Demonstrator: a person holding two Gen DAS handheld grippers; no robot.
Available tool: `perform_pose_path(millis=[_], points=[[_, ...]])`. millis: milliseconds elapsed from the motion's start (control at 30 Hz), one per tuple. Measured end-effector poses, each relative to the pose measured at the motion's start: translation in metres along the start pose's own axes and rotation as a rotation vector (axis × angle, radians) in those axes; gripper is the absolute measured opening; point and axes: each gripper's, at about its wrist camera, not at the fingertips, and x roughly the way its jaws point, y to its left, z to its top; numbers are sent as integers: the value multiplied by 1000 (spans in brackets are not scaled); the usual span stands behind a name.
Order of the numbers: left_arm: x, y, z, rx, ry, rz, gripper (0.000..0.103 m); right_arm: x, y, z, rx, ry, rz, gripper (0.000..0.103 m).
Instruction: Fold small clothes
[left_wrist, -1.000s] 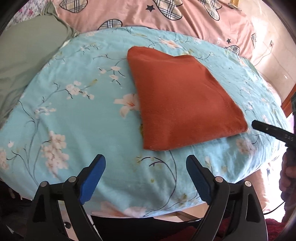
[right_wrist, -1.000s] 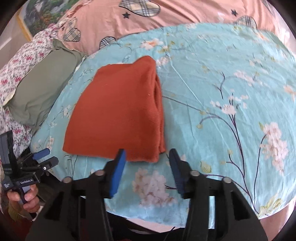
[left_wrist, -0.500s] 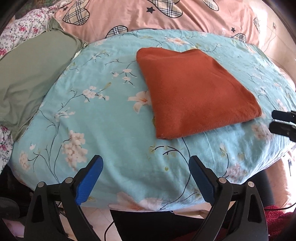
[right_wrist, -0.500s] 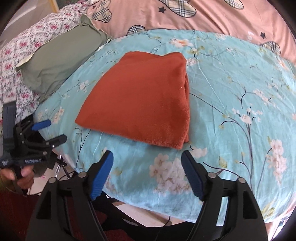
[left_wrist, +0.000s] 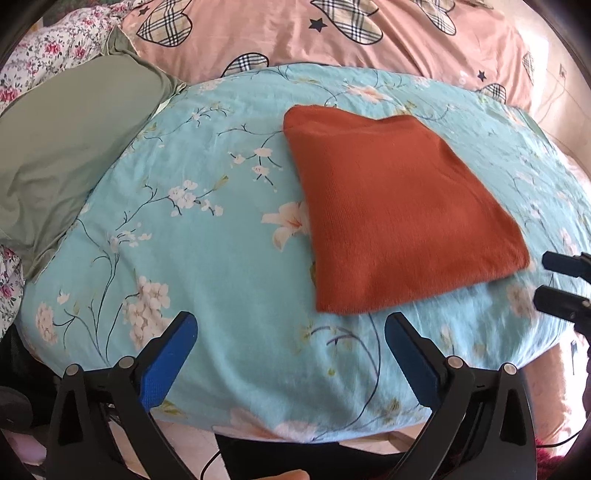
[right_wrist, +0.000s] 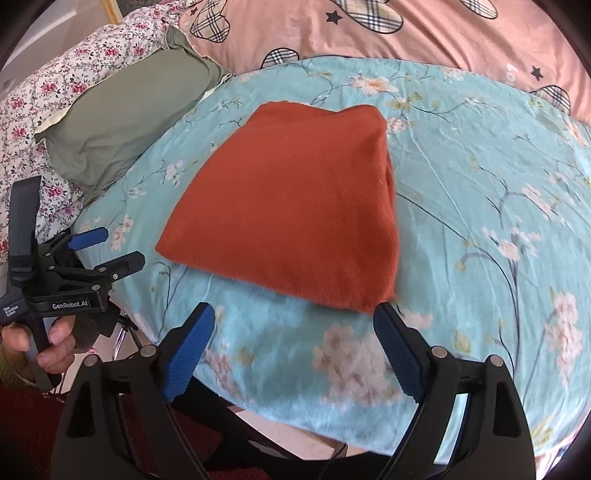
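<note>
Since the bed (left_wrist: 229, 266) is so soft, the folded rust garment (left_wrist: 399, 221) lying flat mid-cover could get rumpled if bumped. Left gripper (left_wrist: 288, 354) and right gripper (right_wrist: 295, 354): jaws just opened wide, nothing is held between them.

A folded rust-orange garment (right_wrist: 295, 218) lies flat on the blue floral bedspread (right_wrist: 480, 206). The right gripper (right_wrist: 295, 350) hangs just short of its near edge, jaws just opened wide, nothing between them. At left, a hand (right_wrist: 37, 347) holds the left gripper (right_wrist: 107, 247), likewise spread, beside a green pillow (right_wrist: 122, 110).
</note>
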Motion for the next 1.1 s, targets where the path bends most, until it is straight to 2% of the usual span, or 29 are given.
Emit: perform_pose_path(millis=[233,500,1100], points=[[-1,1,23,0,-20,23,102,7,2,24,-29,-12,4,90],[5,-5,45,33,-3,72,102,14,-9,43,-1,-5,19,93],[16,-15,73,55,-2,52,102,32,-24,71,6,34,61,94]])
